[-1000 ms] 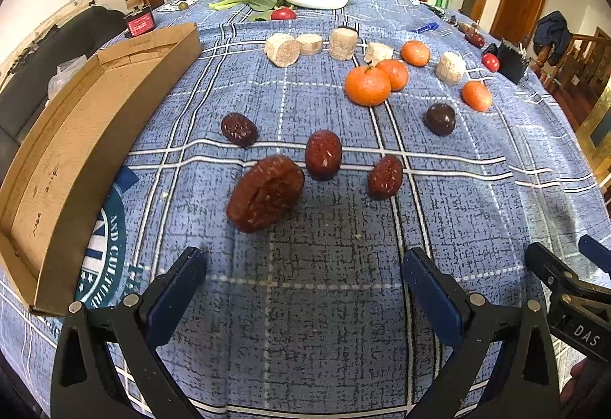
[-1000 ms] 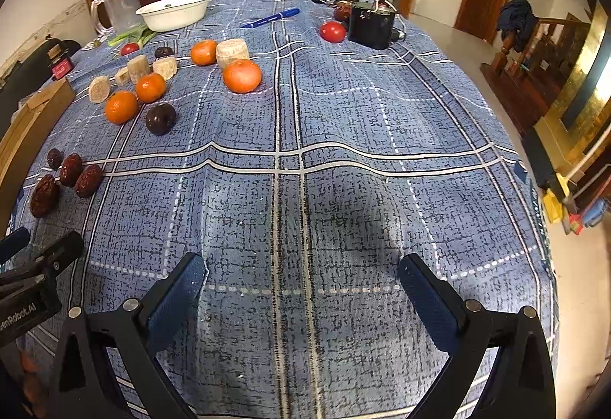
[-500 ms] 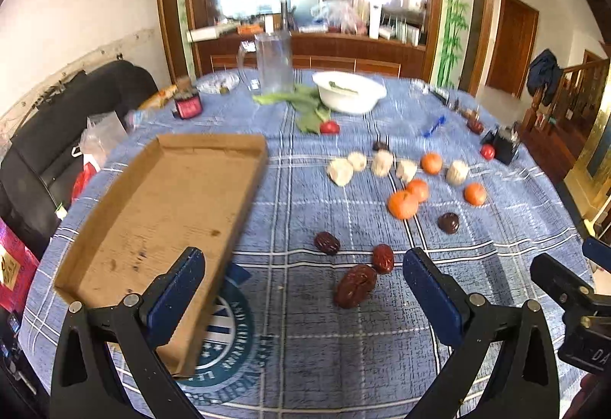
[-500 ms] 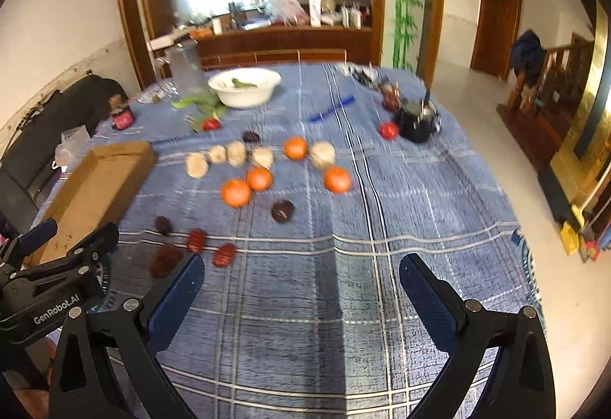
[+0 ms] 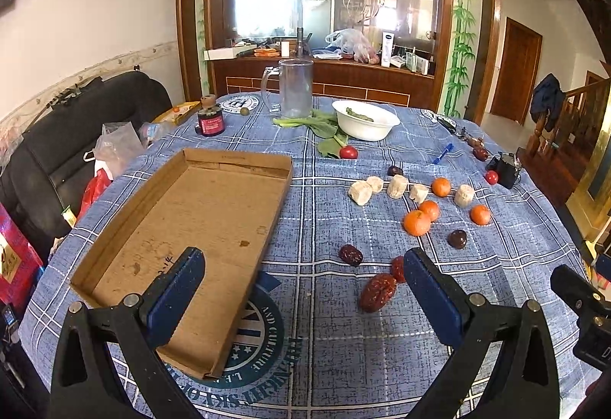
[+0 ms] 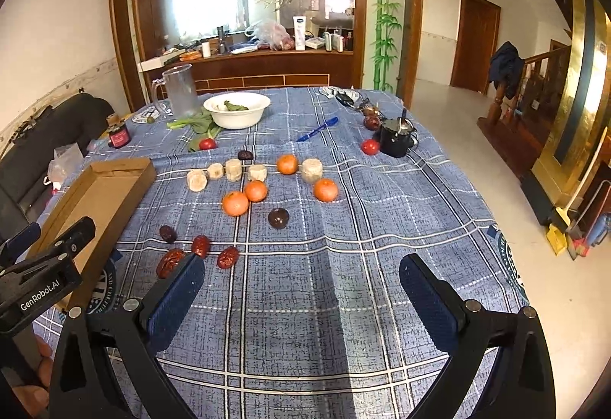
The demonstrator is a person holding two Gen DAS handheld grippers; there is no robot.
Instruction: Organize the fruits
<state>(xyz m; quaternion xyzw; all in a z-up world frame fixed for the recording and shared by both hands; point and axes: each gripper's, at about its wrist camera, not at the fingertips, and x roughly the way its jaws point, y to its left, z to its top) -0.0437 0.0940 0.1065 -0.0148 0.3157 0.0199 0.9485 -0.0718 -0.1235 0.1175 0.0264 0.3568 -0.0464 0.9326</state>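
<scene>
Fruits lie on the blue checked tablecloth. Several red dates lie nearest, with a dark plum, several oranges and pale banana pieces farther back. An empty cardboard tray lies at the left. My left gripper is open and empty, raised above the table's near edge between tray and dates. My right gripper is open and empty, raised above bare cloth to the right of the dates.
A white bowl, a glass jug, green leaves, small tomatoes, a blue pen, a dark pot and a red jar stand at the back. A black sofa is left.
Both grippers have risen and pulled back from the table, so the views went from close on the cloth to the whole table. Nothing on the table moved.
</scene>
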